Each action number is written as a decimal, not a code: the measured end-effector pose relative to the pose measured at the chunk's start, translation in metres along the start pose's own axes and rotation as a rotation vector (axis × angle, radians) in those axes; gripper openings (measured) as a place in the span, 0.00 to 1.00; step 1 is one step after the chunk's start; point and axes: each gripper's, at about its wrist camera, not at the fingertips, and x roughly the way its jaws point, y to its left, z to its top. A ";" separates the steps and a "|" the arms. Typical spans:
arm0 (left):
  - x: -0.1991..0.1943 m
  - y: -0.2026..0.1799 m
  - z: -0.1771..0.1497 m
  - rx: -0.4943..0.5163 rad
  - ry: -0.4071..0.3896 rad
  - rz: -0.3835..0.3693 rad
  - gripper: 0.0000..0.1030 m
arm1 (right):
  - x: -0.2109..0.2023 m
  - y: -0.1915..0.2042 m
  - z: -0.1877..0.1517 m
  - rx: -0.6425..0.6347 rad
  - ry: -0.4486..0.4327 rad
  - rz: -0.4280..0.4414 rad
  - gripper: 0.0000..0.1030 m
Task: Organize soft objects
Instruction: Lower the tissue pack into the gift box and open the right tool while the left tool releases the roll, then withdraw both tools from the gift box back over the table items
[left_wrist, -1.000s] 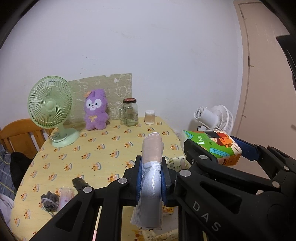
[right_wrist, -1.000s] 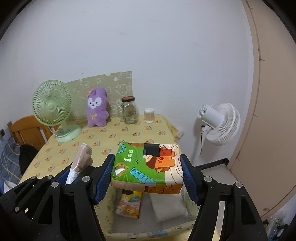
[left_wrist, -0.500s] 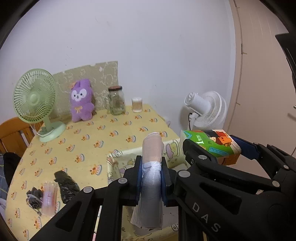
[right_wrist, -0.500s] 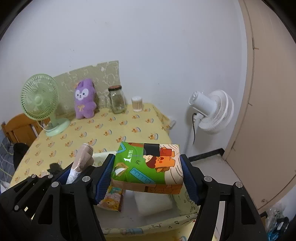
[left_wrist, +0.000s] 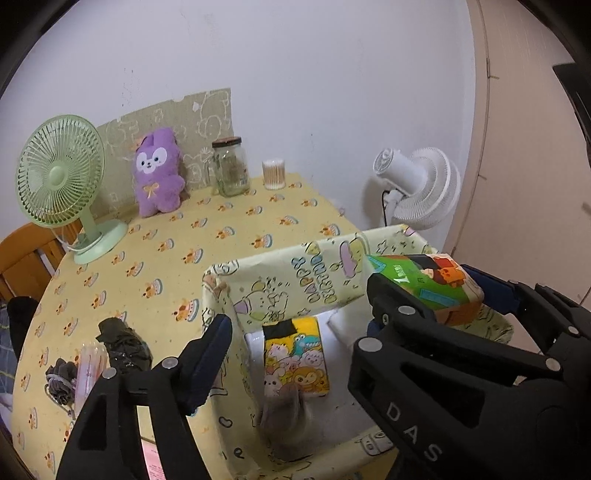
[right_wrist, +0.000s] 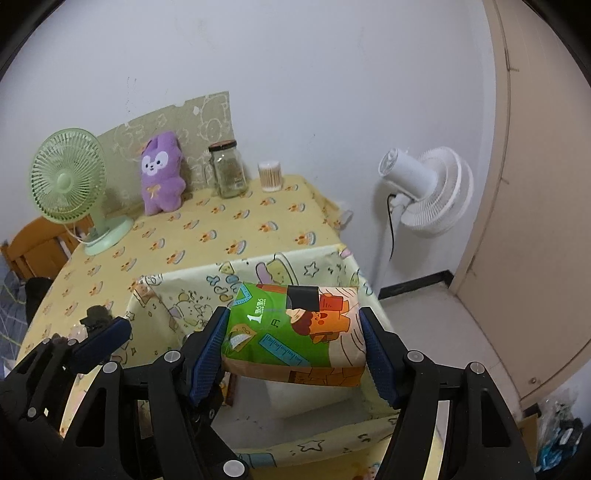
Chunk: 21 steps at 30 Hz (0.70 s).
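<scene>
Green-and-orange tissue pack (right_wrist: 295, 332) sits clamped between the right gripper's (right_wrist: 293, 349) blue pads above a yellow cartoon-print storage box (left_wrist: 291, 291) at the table's edge. The left gripper (left_wrist: 295, 354) hangs wide open and empty over a blurred, possibly falling, roll (left_wrist: 286, 411).

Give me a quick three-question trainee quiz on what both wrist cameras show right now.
1. True or false: the right gripper has its jaws shut on the green and orange cartoon-printed soft pack.
2. Multiple choice: the left gripper is A) clamping a roll, B) open and holding nothing, C) out of view.
3. Fill the blank: the yellow cartoon-animal packet lies inside the pale yellow printed fabric ____.

Key: 1 true. 2 B; a blurred grey-brown roll shows below the jaws, inside the box. 3 box.
</scene>
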 end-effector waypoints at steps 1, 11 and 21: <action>0.001 0.001 0.000 0.001 0.004 0.003 0.76 | 0.003 0.001 -0.001 0.001 0.007 0.002 0.69; 0.000 0.005 0.001 0.014 -0.003 -0.015 0.79 | 0.007 0.004 -0.003 0.029 0.021 0.062 0.86; -0.021 0.017 0.000 -0.007 -0.042 -0.013 0.80 | -0.014 0.018 -0.001 -0.001 -0.010 0.017 0.95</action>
